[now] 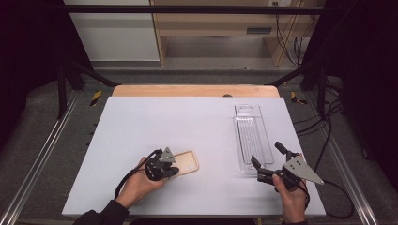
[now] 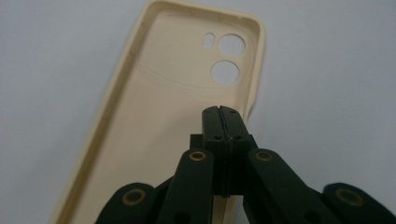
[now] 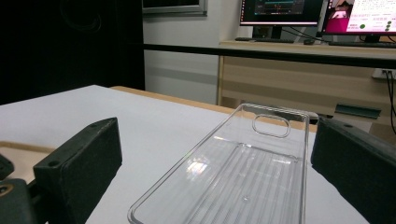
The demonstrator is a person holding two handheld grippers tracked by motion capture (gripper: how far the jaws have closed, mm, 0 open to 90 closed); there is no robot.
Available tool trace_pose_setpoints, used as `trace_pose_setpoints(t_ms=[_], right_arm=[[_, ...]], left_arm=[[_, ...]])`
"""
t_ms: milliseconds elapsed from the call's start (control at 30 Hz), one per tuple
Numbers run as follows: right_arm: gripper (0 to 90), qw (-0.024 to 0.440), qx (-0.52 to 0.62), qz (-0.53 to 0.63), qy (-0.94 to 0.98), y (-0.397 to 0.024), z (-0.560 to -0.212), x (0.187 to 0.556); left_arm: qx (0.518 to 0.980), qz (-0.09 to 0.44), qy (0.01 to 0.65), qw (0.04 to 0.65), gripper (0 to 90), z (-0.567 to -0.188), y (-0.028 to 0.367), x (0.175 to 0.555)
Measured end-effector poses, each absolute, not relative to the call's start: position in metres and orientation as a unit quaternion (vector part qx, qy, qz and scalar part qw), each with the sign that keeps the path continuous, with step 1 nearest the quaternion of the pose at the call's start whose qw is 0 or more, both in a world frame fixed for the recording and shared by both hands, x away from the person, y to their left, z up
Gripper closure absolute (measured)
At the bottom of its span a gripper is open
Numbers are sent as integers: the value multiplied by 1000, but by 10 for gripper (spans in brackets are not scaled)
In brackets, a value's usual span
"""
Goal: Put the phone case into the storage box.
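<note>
Clear plastic tray lies lengthwise on the white table, nothing inside it; ribbed floor, rounded rectangular cutout at its far end, seen up close in the right gripper view. Cream phone case lies well left of the tray, toward the near table edge, inner side up, hollow and holding nothing; in the left gripper view two round camera holes and a small slot sit at its far end. Left gripper is over the near end of the case, left of the tray; jaws pressed fully together, tips meeting above the case's inside floor, nothing pinched between them, contact with the case not clear. Right gripper sits at the tray's near end, jaws spread wide, one tip at the tray's near edge and one off its right side; in its own view the tray's near end lies between the two pads, neither pad pressing on it. A hand grips the left tool, another hand the right.
</note>
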State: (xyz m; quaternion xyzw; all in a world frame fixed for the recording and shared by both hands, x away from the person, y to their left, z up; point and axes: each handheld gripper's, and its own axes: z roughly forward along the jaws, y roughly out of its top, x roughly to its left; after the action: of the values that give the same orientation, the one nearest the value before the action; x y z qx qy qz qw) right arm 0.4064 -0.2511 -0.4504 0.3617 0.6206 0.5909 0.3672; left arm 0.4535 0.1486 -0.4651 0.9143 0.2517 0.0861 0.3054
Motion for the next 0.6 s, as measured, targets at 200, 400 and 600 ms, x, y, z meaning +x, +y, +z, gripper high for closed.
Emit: trace_pose_setpoints(t_ms=[200, 400, 600], right_arm=[[23, 368, 362, 590, 621, -251, -450, 406], [23, 367, 364, 589, 621, -251, -451, 407], [23, 368, 361, 587, 624, -250, -451, 407]], left_arm=[[914, 74, 250, 311, 900, -466, 143, 431], [917, 74, 243, 308, 900, -465, 137, 418], [916, 70, 245, 310, 900, -466, 138, 418]])
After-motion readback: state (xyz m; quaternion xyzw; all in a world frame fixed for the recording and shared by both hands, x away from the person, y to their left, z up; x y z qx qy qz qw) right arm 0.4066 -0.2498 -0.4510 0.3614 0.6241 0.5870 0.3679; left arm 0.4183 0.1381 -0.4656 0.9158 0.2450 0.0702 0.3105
